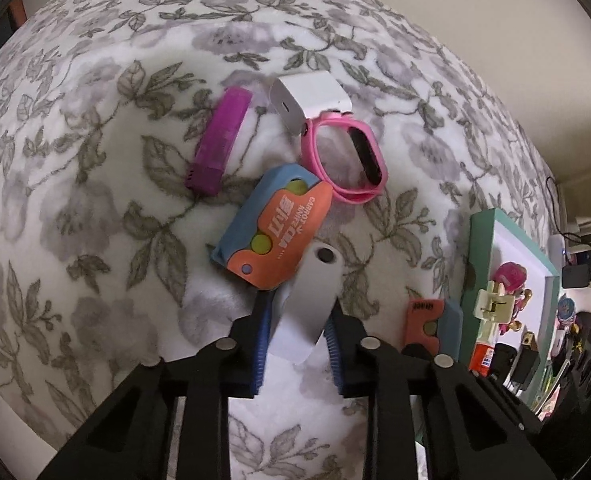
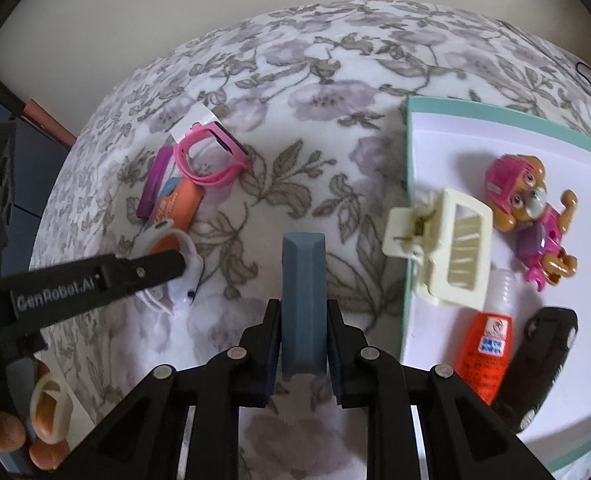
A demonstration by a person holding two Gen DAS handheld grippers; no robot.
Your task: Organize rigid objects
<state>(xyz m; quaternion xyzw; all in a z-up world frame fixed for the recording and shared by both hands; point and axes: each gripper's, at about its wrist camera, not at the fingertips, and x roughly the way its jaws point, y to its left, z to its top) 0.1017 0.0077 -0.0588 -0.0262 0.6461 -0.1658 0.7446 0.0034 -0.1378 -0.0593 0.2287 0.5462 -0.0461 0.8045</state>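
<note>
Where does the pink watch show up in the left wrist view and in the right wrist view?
Left wrist view: pink watch lies upper centre, against the white charger.
Right wrist view: pink watch lies upper left, far from the tray.
Shared landmark: the purple bar lies just left of the watch in both.

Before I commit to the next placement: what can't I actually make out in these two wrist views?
- Grey-white piece in the left gripper: lower end hidden between the fingers.
- Blue block in the right gripper: seen edge-on, faces unseen.
- Black item in the tray: blurred, unidentifiable.
- Orange bottle: label too small.
- Tray's right side: cut off by right wrist frame edge.
</note>
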